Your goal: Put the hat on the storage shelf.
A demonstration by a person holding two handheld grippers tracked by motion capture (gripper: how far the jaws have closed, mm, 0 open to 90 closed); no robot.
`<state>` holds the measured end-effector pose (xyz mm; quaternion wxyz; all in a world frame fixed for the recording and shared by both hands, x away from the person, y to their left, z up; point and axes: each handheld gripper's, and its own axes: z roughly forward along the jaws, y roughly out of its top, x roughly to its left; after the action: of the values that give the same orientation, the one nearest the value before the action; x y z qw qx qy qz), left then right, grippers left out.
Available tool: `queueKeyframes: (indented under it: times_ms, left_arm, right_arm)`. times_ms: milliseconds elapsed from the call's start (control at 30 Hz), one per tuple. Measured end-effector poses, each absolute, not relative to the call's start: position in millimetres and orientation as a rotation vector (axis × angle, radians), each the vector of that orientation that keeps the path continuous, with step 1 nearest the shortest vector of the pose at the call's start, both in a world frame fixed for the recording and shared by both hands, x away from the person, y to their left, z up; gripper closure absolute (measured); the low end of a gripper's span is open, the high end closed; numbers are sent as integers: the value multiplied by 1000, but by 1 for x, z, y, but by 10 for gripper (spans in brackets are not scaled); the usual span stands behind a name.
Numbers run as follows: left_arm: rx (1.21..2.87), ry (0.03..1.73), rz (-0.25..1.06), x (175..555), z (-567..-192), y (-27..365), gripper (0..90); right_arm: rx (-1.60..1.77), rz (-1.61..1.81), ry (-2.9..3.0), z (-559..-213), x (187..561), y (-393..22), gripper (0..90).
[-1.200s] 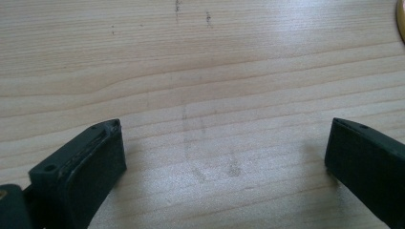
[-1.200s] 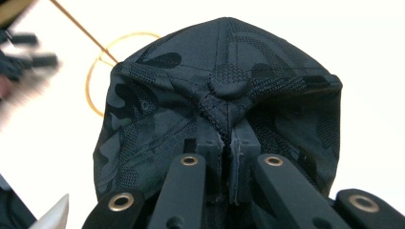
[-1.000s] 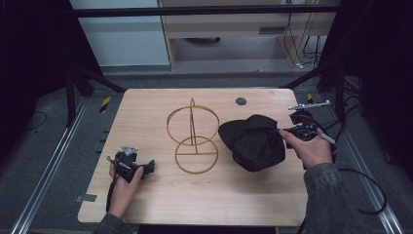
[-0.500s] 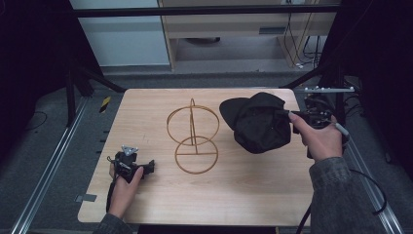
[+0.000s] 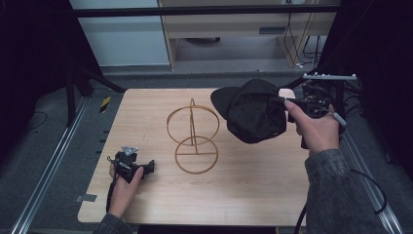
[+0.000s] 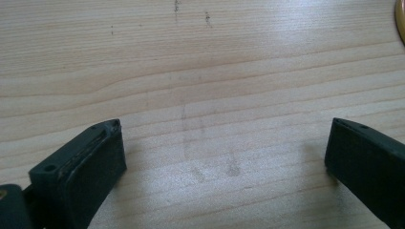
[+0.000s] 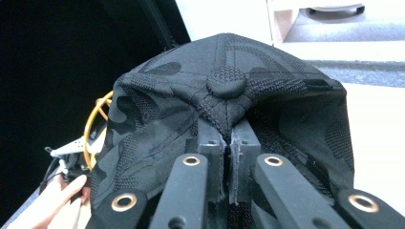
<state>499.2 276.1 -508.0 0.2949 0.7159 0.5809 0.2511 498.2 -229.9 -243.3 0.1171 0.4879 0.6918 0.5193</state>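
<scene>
Black camouflage-patterned fabric baseball cap (image 5: 255,117), raised above desk (image 5: 146,117) right edge, fabric pinched near its top button, brim toward gold wire stand (image 5: 193,139).

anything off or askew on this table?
Nothing stands out. The black cap hangs off the table, pinched at its crown by the right gripper. The gold wire stand stands upright. The left gripper rests open on the wooden table.

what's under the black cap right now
The cap hangs clear of the table, pinched by the right gripper. Bare wood shows beside it; the table directly beneath and the cap's inside are hidden.
</scene>
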Motion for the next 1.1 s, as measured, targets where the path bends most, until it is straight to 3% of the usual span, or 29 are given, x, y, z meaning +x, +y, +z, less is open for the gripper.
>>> queueKeyframes:
  times_ms: [767,1100]
  left_arm:
    - [1909,1547,667,499,-508,276,0]
    - [1910,1547,667,499,-508,276,0]
  right_arm:
    - [1251,1576,2094,-202,493,-175,863]
    - [1177,1540,2146,-203,492,-144,862]
